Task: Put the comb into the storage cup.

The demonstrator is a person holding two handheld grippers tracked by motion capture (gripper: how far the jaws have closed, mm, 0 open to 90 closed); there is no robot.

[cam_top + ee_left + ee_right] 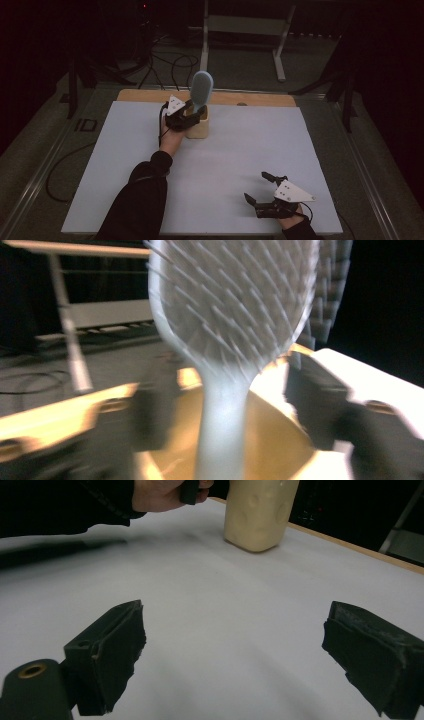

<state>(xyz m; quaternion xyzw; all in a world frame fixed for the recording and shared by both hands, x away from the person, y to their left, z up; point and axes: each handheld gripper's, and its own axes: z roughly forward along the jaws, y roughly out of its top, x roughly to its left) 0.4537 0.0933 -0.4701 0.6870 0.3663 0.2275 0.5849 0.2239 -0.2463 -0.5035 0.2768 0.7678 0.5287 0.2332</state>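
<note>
The brush (201, 90) stands upright in the cup (198, 127) at the desk's (240, 165) far middle. The left gripper (192, 111) is released around its handle; the right gripper (260, 189), near right, is released and empty.

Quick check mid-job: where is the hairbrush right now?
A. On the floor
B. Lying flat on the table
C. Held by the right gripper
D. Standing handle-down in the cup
D: the hairbrush stands upright with its handle down inside the cup, the left gripper beside it.
</note>
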